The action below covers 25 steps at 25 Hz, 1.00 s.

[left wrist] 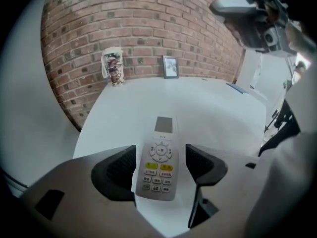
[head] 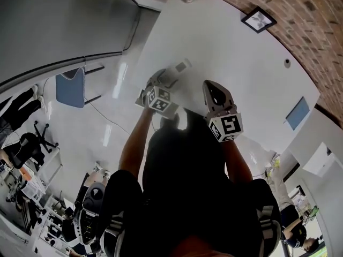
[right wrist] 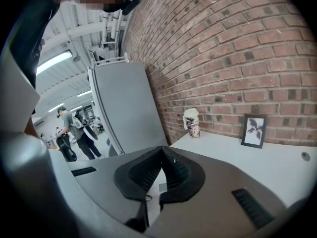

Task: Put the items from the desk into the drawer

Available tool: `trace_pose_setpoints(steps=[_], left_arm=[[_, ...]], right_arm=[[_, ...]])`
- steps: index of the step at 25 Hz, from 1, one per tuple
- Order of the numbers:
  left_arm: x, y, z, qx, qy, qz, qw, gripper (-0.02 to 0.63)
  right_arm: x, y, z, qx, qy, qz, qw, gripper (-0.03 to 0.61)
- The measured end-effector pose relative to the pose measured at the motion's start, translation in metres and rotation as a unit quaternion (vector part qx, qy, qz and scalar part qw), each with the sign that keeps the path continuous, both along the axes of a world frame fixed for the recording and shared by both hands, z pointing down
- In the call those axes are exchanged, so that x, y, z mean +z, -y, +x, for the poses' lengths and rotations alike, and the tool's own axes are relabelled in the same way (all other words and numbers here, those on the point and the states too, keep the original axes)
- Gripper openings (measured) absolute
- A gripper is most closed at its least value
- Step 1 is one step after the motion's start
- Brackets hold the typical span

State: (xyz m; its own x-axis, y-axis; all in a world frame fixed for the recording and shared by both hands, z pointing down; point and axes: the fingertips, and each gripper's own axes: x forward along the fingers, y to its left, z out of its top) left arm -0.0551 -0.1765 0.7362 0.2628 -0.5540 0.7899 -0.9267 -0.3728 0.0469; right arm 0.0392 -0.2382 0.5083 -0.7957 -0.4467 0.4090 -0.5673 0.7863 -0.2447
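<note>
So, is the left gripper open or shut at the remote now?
Open. The left gripper has its jaws wide apart, one on either side of the remote, which lies flat on the desk, not clamped.

Between the jaws of the left gripper (left wrist: 161,151), the remote control (left wrist: 157,168) is matt pale-grey plastic with rubbery-looking buttons. The pads (left wrist: 116,171) on either side are black, ribbed and matt. Under the jaws, the white desk (left wrist: 208,108) is smooth with a faint sheen. Beyond them, the brick wall (left wrist: 138,29) is rough, and the cup (left wrist: 113,66) looks like printed paper.
</note>
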Motion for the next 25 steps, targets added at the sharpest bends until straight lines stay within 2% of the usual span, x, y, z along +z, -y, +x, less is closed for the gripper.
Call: trace_pose_setpoints(steps=[7, 12, 19, 25], left_arm=[[0.018, 0.003, 0.004, 0.018, 0.008, -0.024, 0.9995, 0.301], [0.017, 0.002, 0.008, 0.029, -0.003, -0.016, 0.9994, 0.252], [0.013, 0.000, 0.005, 0.000, -0.036, -0.017, 0.9992, 0.250], [-0.004, -0.017, 0.000, -0.031, -0.050, 0.005, 0.9982, 0.249]], right_arm=[[0.003, 0.009, 0.003, 0.008, -0.003, -0.004, 1.000, 0.000], [0.003, 0.010, 0.003, 0.011, -0.005, -0.003, 1.000, 0.000], [-0.003, 0.002, 0.002, 0.010, -0.005, 0.004, 1.000, 0.000], [-0.011, -0.013, 0.001, 0.005, -0.006, 0.018, 1.000, 0.000]])
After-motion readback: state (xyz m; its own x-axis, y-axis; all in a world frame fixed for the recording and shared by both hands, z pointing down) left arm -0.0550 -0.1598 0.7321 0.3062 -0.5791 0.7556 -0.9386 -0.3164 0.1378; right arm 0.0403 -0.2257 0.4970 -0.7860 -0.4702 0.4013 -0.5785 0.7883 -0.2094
